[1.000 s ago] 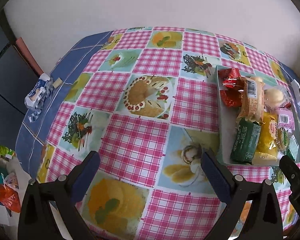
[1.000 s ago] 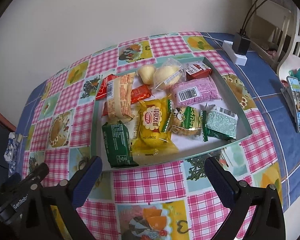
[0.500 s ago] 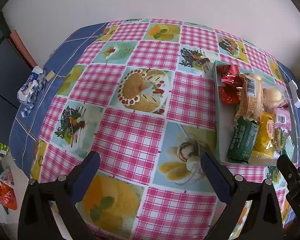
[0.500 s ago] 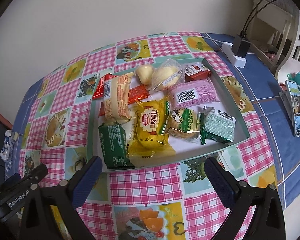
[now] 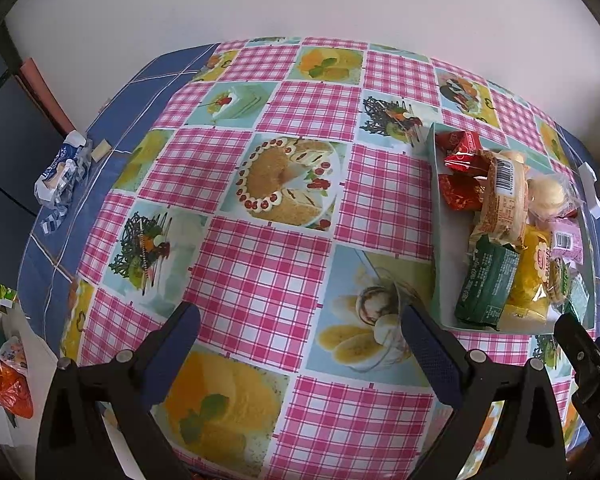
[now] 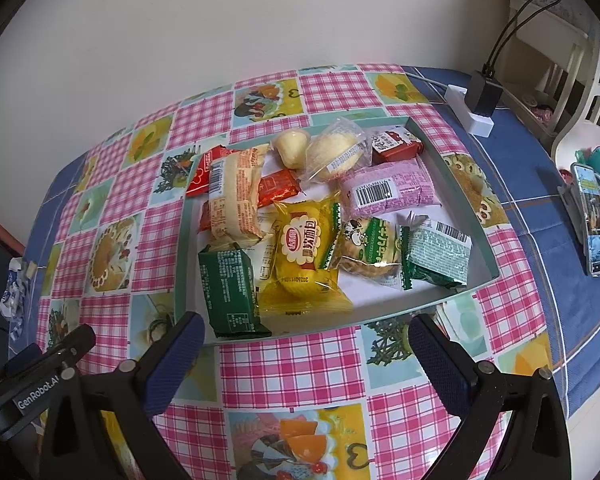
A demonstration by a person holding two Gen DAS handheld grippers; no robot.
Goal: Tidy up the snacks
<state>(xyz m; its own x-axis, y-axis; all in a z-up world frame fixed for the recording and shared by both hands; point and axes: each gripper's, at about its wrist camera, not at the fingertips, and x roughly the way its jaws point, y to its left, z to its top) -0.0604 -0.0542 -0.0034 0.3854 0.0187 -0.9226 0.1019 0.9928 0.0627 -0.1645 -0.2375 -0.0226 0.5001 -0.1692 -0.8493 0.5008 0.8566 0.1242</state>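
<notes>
A shallow pale-green tray (image 6: 452, 172) on the checked tablecloth holds several wrapped snacks: a yellow bun pack (image 6: 304, 252), a dark green pack (image 6: 230, 292), a pink pack (image 6: 388, 192), a long orange-and-white pack (image 6: 234, 196), red packs (image 6: 278, 186) and clear-wrapped buns (image 6: 336, 152). My right gripper (image 6: 304, 344) hangs open above the tray's near rim, nothing between its fingers. In the left wrist view the tray (image 5: 436, 216) lies at the right. My left gripper (image 5: 300, 334) is open over bare tablecloth, left of the tray.
A crumpled blue-and-white wrapper (image 5: 58, 172) lies at the table's left edge. A white power strip with a black plug (image 6: 478, 110) sits behind the tray on the right. A phone (image 6: 592, 224) and small items lie at the far right.
Both grippers have pulled back and risen a little, so the table and tray look smaller and farther. Both stay open. The snacks have not moved.
</notes>
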